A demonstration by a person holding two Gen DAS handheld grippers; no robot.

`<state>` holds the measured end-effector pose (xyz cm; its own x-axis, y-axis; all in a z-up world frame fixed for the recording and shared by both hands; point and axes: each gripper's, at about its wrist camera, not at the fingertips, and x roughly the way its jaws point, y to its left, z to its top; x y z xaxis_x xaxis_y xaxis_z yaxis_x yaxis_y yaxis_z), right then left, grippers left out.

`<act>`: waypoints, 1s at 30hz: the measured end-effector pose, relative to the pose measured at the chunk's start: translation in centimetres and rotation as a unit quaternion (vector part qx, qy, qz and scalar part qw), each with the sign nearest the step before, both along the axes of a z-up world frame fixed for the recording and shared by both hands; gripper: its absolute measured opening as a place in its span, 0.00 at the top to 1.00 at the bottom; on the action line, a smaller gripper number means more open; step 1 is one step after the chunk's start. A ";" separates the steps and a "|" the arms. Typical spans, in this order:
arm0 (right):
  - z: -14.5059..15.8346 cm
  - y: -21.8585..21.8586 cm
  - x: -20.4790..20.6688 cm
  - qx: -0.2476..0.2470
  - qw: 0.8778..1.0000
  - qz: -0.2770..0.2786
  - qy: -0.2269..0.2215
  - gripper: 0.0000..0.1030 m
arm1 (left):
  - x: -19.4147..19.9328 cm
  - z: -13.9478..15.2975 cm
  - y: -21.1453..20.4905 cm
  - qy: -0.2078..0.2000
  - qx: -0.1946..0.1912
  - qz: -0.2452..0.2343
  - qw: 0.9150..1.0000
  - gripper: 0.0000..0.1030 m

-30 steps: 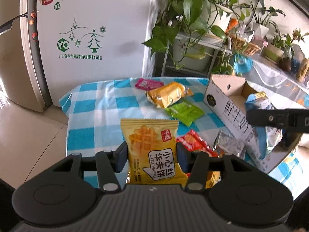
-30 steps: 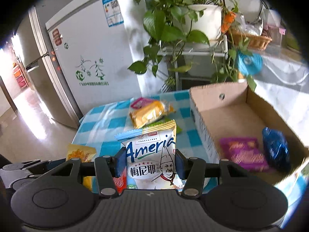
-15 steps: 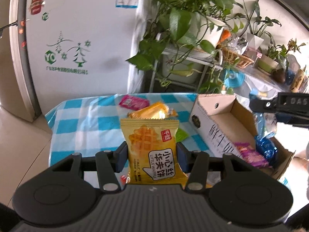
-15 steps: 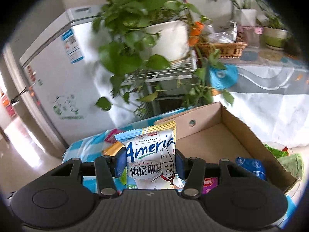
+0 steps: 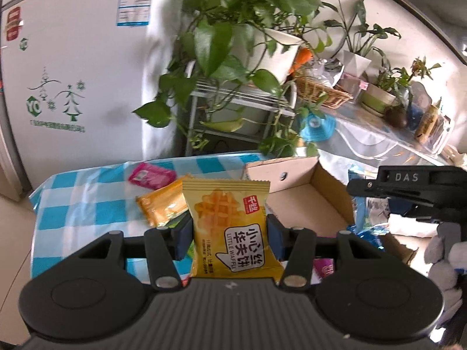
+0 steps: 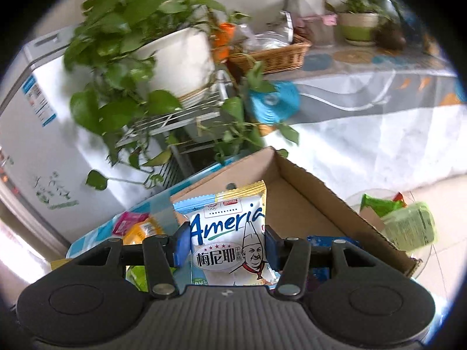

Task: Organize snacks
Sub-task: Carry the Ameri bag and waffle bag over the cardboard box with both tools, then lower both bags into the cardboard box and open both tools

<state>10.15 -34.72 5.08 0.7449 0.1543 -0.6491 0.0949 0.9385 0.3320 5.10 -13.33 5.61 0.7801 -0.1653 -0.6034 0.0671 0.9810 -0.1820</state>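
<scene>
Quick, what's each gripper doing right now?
Left gripper: closed on the yellow waffle packet.
Right gripper: closed on the white snack packet.

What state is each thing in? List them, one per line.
Left gripper: shut on the waffle packet.
Waffle packet: sealed, held upright.
Right gripper: shut on the white packet.
White packet: sealed, held upright over the box.
Box: open-topped, a blue packet inside.
Pink packet: lying flat on the table.
Orange packet: lying on the table.
</scene>
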 end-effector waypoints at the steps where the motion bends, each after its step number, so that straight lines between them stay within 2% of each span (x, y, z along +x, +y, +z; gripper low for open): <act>1: 0.0 -0.3 0.0 0.004 1.000 -0.005 0.001 0.44 | 0.2 0.1 -0.2 0.000 -0.001 -0.002 1.000 0.50; 16: -0.3 -4.0 -0.1 0.066 0.996 -0.054 0.012 0.44 | 3.0 -0.3 -4.0 0.018 -0.037 -0.039 0.998 0.50; 26: -1.0 -5.0 -0.2 0.067 0.994 -0.078 0.029 0.44 | 5.7 -2.0 -8.0 0.044 -0.091 -0.087 0.991 0.50; 30: -1.1 -5.3 -0.3 0.068 0.993 -0.089 0.029 0.42 | 6.3 -2.4 -9.3 0.050 -0.095 -0.091 0.990 0.49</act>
<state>9.87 -40.03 4.02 0.7308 0.1133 -0.6731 0.2769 0.8522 0.4440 11.39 -22.61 3.24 0.6654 -0.4157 -0.6201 0.2124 0.9017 -0.3765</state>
